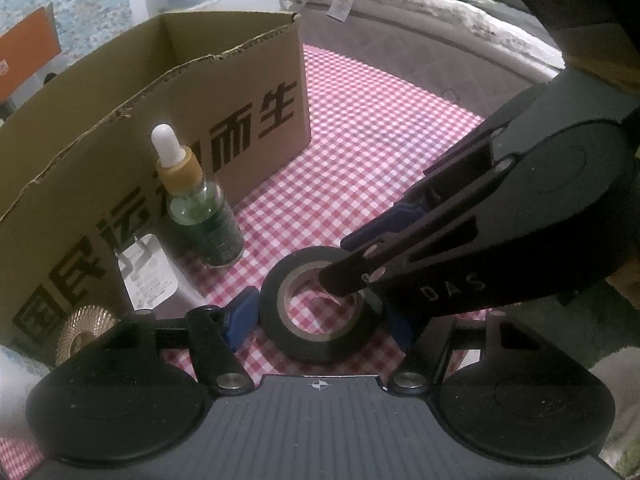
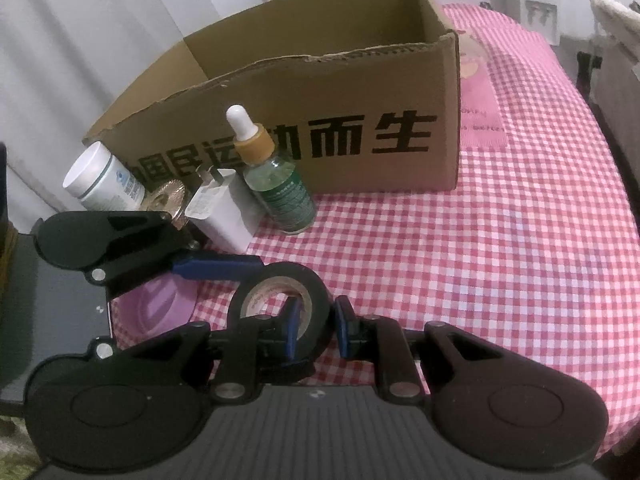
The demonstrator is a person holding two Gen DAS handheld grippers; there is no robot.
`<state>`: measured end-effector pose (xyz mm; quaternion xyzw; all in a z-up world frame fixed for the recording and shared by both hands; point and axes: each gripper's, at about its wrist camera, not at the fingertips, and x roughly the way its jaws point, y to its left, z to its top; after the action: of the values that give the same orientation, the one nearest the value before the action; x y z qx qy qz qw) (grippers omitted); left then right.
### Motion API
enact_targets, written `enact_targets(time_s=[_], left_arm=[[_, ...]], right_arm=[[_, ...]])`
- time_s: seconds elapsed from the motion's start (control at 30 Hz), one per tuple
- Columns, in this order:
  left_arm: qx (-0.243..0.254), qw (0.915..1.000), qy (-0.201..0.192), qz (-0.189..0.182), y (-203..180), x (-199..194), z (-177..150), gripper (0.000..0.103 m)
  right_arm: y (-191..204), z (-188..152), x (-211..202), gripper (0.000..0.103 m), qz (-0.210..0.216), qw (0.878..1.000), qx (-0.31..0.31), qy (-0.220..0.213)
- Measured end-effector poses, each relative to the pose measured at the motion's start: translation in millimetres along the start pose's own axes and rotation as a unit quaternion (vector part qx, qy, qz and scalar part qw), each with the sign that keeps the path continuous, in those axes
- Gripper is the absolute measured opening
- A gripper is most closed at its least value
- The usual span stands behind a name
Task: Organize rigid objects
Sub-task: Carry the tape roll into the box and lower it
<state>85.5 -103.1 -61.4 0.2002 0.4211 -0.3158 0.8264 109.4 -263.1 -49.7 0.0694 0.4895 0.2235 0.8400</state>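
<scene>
**Desk:** What's in shot, left to right?

**Operator:** On my right-wrist view, a white cylindrical plastic jar (image 2: pixel 102 178) lies at the far left, beside a gold ridged metal disc (image 2: pixel 168 200), a white plug-in charger block (image 2: pixel 222 212) and a green glass dropper bottle with a tan collar and white bulb (image 2: pixel 276 176). All sit on the pink-and-white checked tablecloth (image 2: pixel 500 240), in front of an open brown cardboard box with black lettering (image 2: pixel 360 92).

**Desk:** And the tape?

**Operator:** The black roll of electrical tape (image 2: pixel 280 312) rests on the cloth, near the bottle. My left gripper (image 1: pixel 320 314) straddles it, blue pads apart, whether touching I cannot tell. My right gripper (image 2: pixel 316 330) is clamped on the roll's wall, one finger inside the core, one outside.
</scene>
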Motion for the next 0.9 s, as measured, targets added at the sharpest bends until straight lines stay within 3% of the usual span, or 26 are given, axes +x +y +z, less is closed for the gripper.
enact_targets(time_s=[0.13,0.3,0.6,0.73,0.9], left_arm=[[-0.002,0.9999,-0.015,0.005,-3,-12,0,0.066],[-0.005,0.9977,-0.066,0.018,-5,-50,7,0.066],[-0.007,0.9834,-0.160,0.085,18,-124,32,0.066],[-0.029,0.9814,-0.162,0.099,48,-130,48,0.066],[-0.086,0.9871,-0.108,0.081,104,-105,69,0.066]], right_arm=[[4,-1,-4,0.021,-0.006,1.000,-0.003,-0.007],[19,3,-35,0.021,-0.011,0.999,-0.013,-0.040],[70,47,-97,0.021,-0.009,0.985,-0.102,-0.138],[85,85,-96,0.021,0.009,0.980,-0.129,-0.153],[85,144,-56,0.021,0.046,0.985,-0.128,-0.104]])
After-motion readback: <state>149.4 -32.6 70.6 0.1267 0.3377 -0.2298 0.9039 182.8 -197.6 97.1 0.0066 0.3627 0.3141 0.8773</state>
